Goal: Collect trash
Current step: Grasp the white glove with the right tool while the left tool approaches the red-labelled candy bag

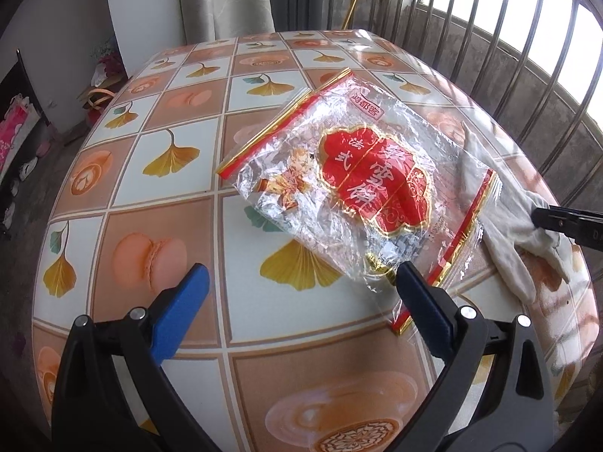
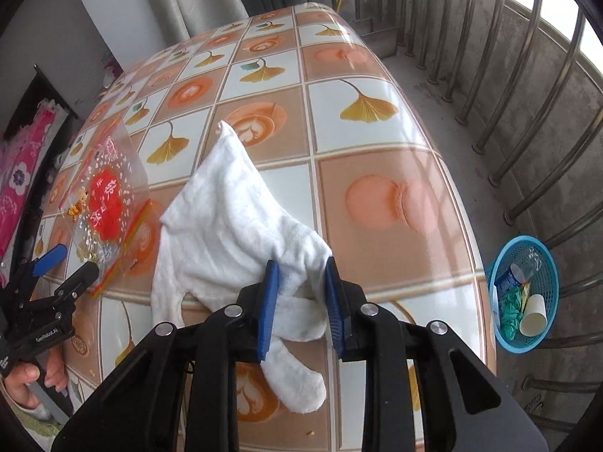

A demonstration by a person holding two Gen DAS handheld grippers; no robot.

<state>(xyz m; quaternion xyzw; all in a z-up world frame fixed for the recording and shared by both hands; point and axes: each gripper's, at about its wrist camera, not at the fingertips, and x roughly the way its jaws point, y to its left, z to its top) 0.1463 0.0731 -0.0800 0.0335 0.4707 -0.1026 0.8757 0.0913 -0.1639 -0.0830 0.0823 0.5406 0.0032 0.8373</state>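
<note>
**White cloth pinched, wrapper lying loose**

The right gripper [image 2: 301,301] has its ribbed blue pads clamped on the soft, creased white cloth [image 2: 233,218], whose nearest strips are partly hidden between the fingers. Left of the cloth, touching it, lies the crinkled clear plastic wrapper with a red label [image 1: 354,180] on the glossy patterned tablecloth [image 1: 181,226]. The left gripper [image 1: 297,282] stands spread wide, empty, over the wrapper's near edge. Right of the cloth, on the floor, sits the blue mesh plastic basket [image 2: 546,263], its contents hard to make out.

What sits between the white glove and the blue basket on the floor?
Nothing but bare tablecloth, then the table edge and concrete floor, in the right wrist view. The white glove is pinched in the right gripper; the blue basket holds trash.
</note>
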